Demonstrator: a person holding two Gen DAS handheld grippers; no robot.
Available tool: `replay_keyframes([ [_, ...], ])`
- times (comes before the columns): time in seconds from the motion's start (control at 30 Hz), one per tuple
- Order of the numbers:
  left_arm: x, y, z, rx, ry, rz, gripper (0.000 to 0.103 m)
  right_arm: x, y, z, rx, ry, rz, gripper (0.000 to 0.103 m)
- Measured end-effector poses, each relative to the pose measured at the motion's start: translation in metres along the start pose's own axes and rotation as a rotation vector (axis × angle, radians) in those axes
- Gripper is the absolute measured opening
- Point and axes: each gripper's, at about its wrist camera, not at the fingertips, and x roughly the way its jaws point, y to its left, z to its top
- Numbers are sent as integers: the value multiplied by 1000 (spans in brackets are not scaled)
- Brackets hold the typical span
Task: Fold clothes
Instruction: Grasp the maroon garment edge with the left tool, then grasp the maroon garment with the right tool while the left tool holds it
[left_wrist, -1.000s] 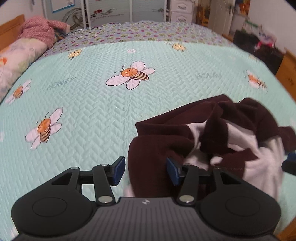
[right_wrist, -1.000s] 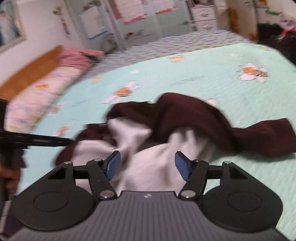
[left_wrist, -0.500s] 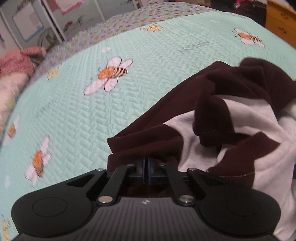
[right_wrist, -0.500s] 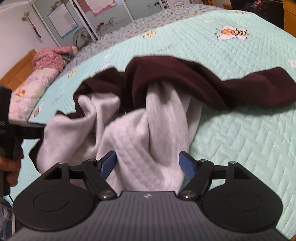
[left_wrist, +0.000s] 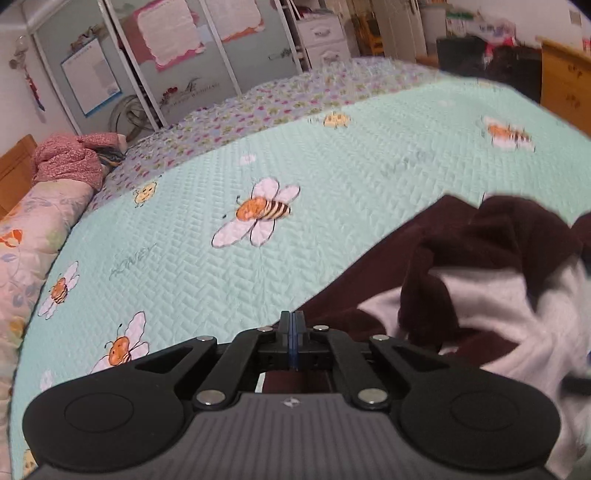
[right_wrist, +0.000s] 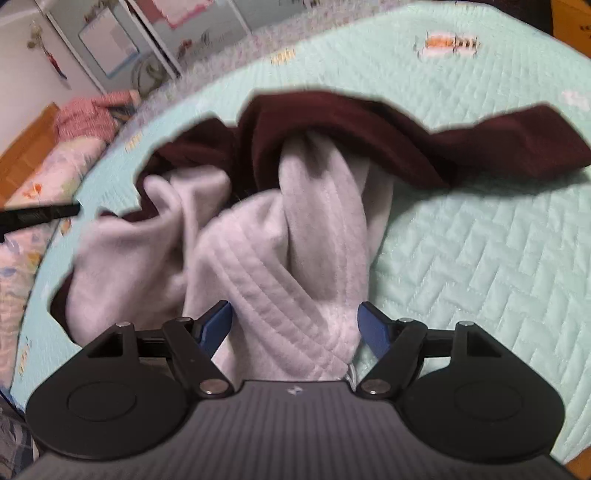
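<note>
Your left gripper (left_wrist: 291, 334) has just snapped shut on the maroon garment (left_wrist: 436, 258) edge at lower centre — unfolding can begin — while your right gripper (right_wrist: 295, 325) gapes wide around the grey lining (right_wrist: 280, 266).

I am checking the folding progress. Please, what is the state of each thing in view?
Left tongs: shut on the garment's maroon edge.
Right tongs: open, grey lining between them, not pinched.
Garment: crumpled, unfolded, grey lining showing.
Bedspread: spread flat.

Crumpled garment (right_wrist: 295, 206), dark maroon outside, pale grey lining; mint quilted bedspread (left_wrist: 332, 177) printed with orange-and-black bees, purple floral band along far edge; blue gripper pads (right_wrist: 218, 325).
</note>
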Motion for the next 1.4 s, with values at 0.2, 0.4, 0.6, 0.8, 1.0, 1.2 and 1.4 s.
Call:
replay_keyframes([
  [0.2,34,-6,-45,29,147,12,0,-2,55,27,-261,-95,69,87],
  [0.4,39,2,-69,-16,182,1,0,70,76,44,-294,31,113,88],
  [0.6,35,10,-63,-24,164,-36,0,65,69,2,-359,45,128,44],
  [0.8,38,4,-54,-20,161,-53,0,52,55,-16,-290,50,144,44],
  [1.0,48,1,-50,-9,170,-67,0,47,53,-11,-258,61,153,45],
  [1.2,56,7,-51,-29,187,-110,0,30,49,15,-143,28,229,47],
  [1.4,60,13,-51,-44,196,-143,0,26,81,63,-405,-106,107,72],
])
